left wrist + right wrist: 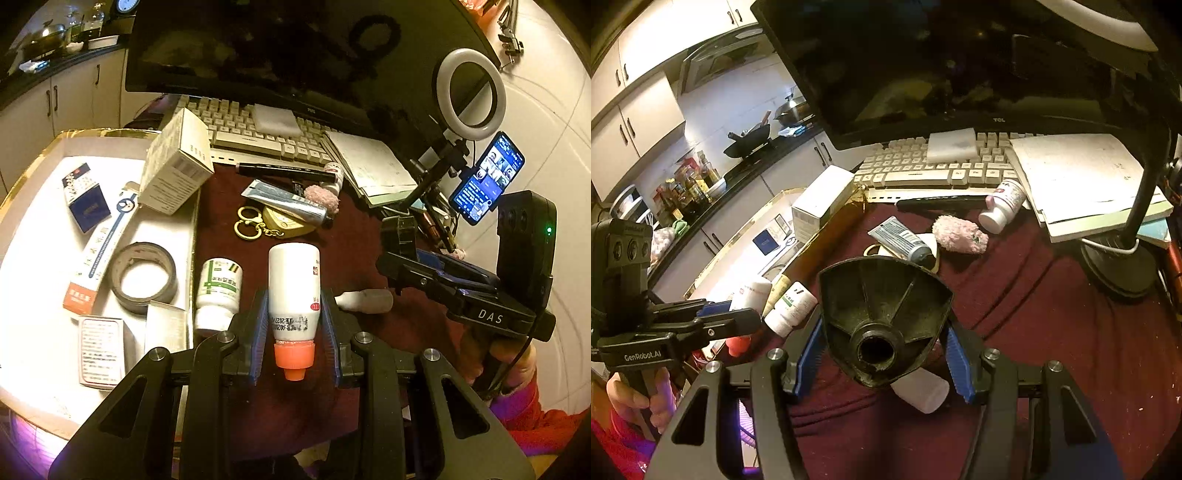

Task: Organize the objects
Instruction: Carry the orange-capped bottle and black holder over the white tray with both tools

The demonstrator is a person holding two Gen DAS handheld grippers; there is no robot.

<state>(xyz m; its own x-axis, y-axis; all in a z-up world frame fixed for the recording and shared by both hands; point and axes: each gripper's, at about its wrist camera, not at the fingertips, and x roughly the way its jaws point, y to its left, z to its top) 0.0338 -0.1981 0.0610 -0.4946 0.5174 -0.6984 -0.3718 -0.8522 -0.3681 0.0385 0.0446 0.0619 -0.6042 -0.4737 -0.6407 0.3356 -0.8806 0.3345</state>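
My left gripper (294,297) is shut on a white bottle (293,269) whose orange cap points back at the camera; it hangs above the dark red cloth (229,206). In the right wrist view the same gripper (738,312) shows at the left edge, still on the bottle (751,293). My right gripper (884,326) is shut on a black funnel (879,291), wide mouth forward, held off the cloth. A white bottle with a green label (218,291) lies beside the white tray (37,280). That tray holds several boxes and a roll of dark tape (144,277).
On the cloth lie a small white tube (365,301), gold key rings (249,223), a cream tube (284,201), a pink fluffy thing (323,197), a black marker (284,171) and a pink-labelled bottle (1004,205). Behind stand a keyboard (251,142), monitor, notebook (373,166), ring light and phone.
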